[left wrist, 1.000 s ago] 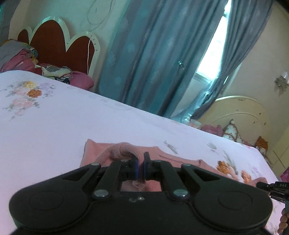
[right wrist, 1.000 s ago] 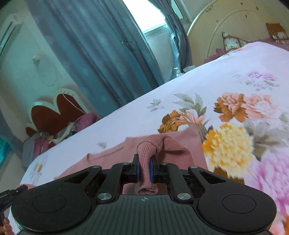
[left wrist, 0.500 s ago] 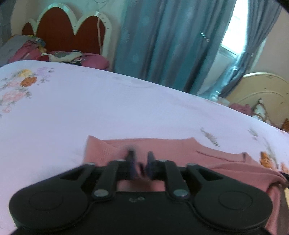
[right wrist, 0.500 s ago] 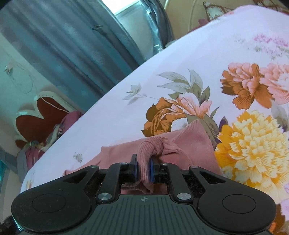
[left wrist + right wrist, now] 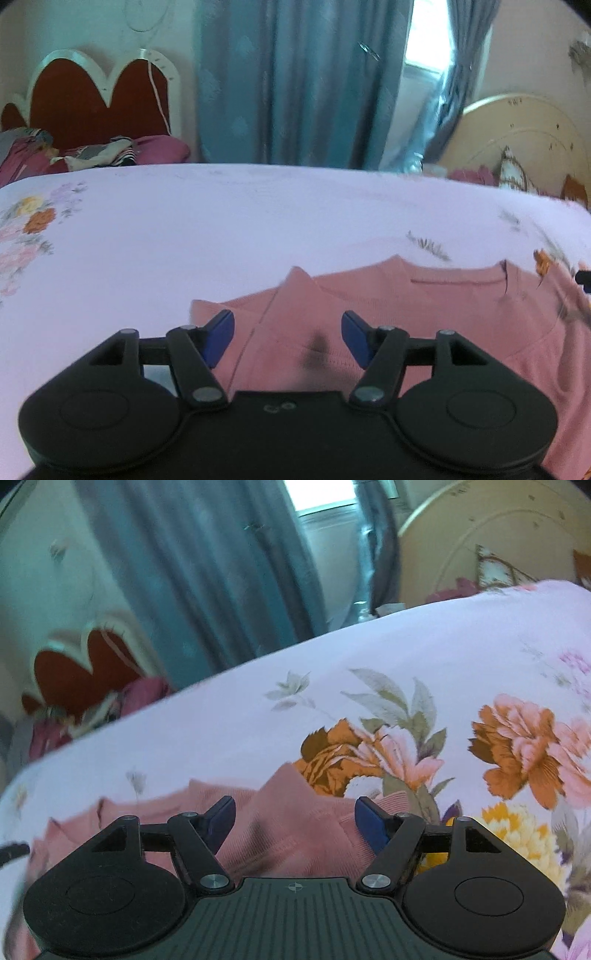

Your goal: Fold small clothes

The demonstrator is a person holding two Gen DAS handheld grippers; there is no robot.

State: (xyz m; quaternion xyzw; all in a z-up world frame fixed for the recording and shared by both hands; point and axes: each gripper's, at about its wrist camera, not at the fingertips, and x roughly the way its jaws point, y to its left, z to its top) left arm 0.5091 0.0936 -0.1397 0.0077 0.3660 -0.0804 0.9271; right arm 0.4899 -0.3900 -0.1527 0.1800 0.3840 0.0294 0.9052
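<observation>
A small pink knit sweater lies flat on the bed's floral sheet, neckline toward the far side, with its sleeves folded in over the body. My left gripper is open and empty, hovering just above the sweater's left part. My right gripper is open and empty above the sweater's right part. The tip of the right gripper shows at the left view's right edge.
A red scalloped headboard with piled clothes stands at the far left. Blue curtains and a window hang behind the bed. A cream headboard stands at the far right. Large printed flowers cover the sheet's right side.
Both grippers held pinched folds of the sweater and lowered them onto it. Both have now opened and let go; the fabric lies flat.
</observation>
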